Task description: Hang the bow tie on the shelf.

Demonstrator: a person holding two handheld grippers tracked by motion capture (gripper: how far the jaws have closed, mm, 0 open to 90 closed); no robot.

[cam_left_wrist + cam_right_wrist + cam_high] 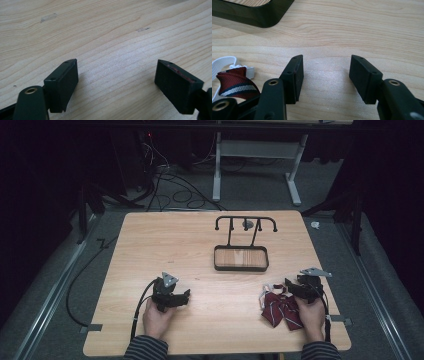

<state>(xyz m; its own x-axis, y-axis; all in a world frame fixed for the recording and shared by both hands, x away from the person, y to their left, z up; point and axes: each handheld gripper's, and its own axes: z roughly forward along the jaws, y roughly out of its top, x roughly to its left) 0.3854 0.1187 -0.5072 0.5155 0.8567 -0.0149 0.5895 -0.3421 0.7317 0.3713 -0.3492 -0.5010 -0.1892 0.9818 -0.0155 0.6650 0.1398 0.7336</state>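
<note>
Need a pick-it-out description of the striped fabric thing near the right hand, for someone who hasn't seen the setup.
Start at the wooden table and go to its near right corner, beside the right tongs. The dark red bow tie lies flat there, with navy and white stripes and a white strap. It is the one soft fabric item; the black rack tray is rigid metal.

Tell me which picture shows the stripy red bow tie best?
The high view: the whole bow tie lies on the table beside the right claw. The right gripper view catches just one corner and its white strap; the left gripper view looks at bare wood.

No text, label, brand, number or sign can be read anywhere.
</note>
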